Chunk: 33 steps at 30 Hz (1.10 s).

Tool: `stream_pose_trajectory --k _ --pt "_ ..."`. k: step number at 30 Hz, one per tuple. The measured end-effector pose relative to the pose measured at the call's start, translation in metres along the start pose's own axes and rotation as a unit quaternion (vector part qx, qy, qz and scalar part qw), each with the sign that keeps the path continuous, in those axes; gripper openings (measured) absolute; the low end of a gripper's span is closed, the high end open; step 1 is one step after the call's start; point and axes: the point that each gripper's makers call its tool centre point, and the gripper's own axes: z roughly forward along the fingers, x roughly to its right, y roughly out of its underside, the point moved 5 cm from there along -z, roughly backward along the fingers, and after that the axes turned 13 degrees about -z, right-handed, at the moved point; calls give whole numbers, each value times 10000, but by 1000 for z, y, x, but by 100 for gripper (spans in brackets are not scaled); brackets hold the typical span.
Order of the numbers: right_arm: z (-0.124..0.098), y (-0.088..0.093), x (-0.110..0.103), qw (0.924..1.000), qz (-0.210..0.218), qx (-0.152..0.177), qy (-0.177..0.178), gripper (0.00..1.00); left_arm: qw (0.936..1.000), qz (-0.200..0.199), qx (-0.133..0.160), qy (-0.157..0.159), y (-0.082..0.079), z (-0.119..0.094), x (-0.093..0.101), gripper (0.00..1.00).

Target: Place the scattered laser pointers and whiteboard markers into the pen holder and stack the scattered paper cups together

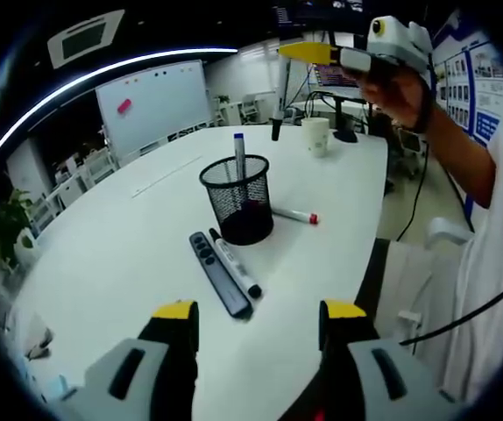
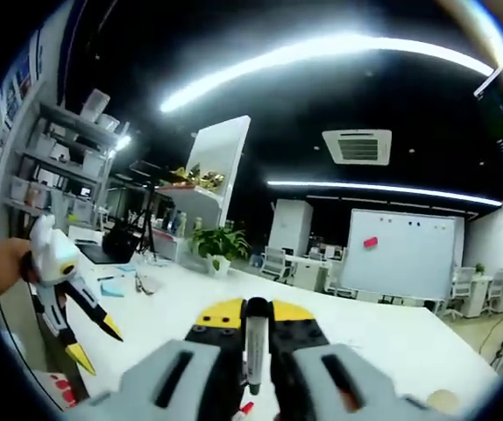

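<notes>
White tabletop (image 1: 129, 254) carries a black mesh pen holder (image 1: 238, 200); left hand-held gripper (image 1: 251, 320) gapes apart, right hand-held gripper (image 2: 250, 329) clamps a white marker (image 2: 254, 346)

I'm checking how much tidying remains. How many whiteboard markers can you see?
4: one standing in the pen holder, one lying beside the laser pointer in front of it, one red-capped marker behind the holder, one clamped in the right gripper. The holder's mesh may hide more.
</notes>
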Motion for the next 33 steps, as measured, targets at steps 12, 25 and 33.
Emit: stream_pose_trajectory --k 12,25,33 --pt "2 -8 -2 9998 102 158 -71 10 10000 -17 -6 -11 2 -1 -1 55" --pt "7 -15 -6 9988 148 420 -194 10 10000 -51 2 -33 4 -2 -4 55" --pt "11 -17 -10 9981 205 509 -296 10 10000 -71 -3 -67 5 -4 -6 55"
